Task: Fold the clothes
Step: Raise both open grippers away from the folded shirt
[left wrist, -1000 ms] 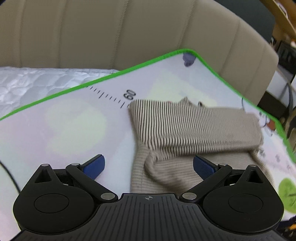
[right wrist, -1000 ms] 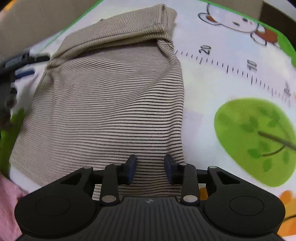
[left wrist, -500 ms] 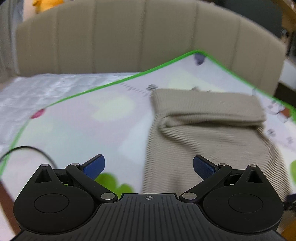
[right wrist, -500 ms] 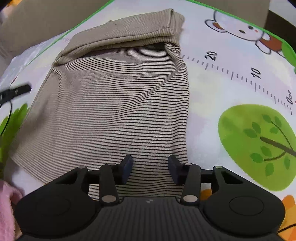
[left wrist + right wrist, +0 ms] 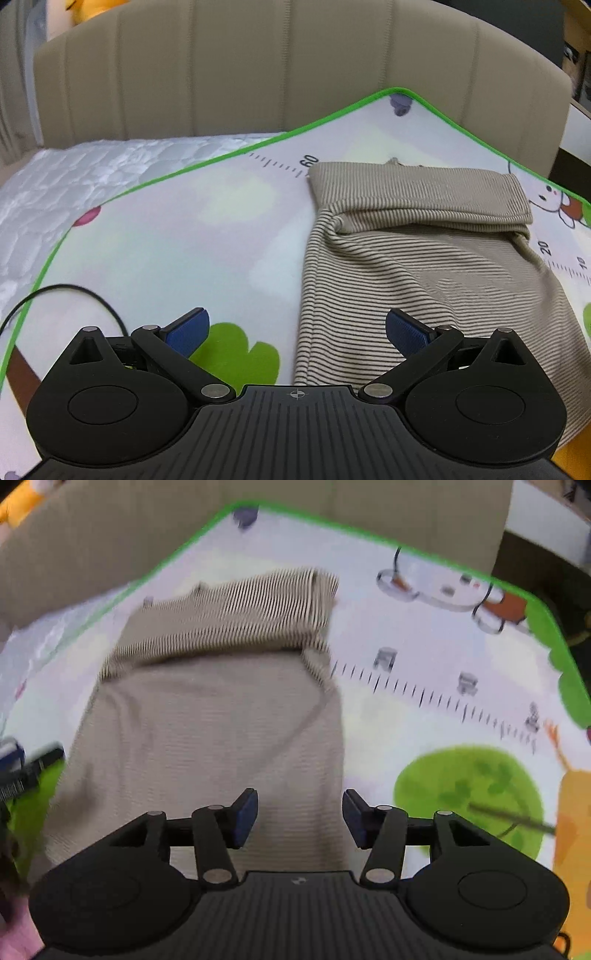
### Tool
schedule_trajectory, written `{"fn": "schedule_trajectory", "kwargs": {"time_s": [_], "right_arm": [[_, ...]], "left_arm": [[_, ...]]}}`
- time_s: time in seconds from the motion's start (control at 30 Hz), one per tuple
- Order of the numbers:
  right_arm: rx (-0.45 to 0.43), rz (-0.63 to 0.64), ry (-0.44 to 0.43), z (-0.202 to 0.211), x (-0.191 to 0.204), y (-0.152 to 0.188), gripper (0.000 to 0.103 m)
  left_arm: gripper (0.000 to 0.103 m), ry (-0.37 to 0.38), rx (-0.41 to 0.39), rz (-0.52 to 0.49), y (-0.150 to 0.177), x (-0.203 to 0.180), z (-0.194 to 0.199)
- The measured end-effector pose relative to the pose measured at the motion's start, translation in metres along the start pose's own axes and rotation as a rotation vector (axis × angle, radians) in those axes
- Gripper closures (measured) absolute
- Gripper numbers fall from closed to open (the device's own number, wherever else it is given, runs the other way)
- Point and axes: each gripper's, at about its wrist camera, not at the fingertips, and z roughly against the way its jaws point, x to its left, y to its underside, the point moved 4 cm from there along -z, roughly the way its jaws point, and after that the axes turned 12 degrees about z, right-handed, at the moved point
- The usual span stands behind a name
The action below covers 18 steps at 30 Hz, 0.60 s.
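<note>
Shirt (image 5: 424,266) ahead-right of left tool (image 5: 295,328), apart | below right tool (image 5: 300,812), apart

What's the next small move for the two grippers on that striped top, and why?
Probably lower both to the near hem and close on it. The left gripper and right gripper are both open and hold nothing, hovering over the near end of the striped top. Its far end is already folded over, lying flat on the mat, so the near hem likely goes next.
</note>
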Motion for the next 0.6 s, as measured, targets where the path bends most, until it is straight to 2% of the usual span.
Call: {"fn": "schedule_trajectory", "kwargs": {"time_s": [0.07,0.17,0.23,0.33,0.43,0.53,0.6], "right_arm": [[-0.045,-0.012,-0.004,0.003,-0.001,-0.007,0.052],[-0.050,-0.034,-0.032,-0.008,-0.001,-0.003,0.052],[-0.010,-0.034,-0.039,-0.026,-0.002,0.010,0.052],[0.079,0.008,0.021,-0.055,-0.008,0.039,0.052],[0.012,-0.067,-0.019,-0.048,-0.024,0.053,0.052],[-0.048,-0.141,-0.022,-0.032,-0.037,0.051,0.052],[-0.092,-0.155,-0.025,-0.024,-0.040,0.044,0.052]], "left_arm": [[0.000,-0.002,0.011,-0.009,0.002,-0.002,-0.003],[0.000,0.003,0.020,-0.025,0.003,-0.006,-0.007],[0.000,0.016,0.006,-0.030,0.002,-0.008,-0.005],[0.000,0.060,-0.041,-0.004,-0.004,-0.007,0.004],[0.000,0.119,-0.061,0.041,-0.018,-0.012,0.004],[0.000,0.182,-0.062,0.076,-0.037,-0.025,-0.003],[0.000,0.214,-0.059,0.038,-0.048,-0.046,-0.017]]}}
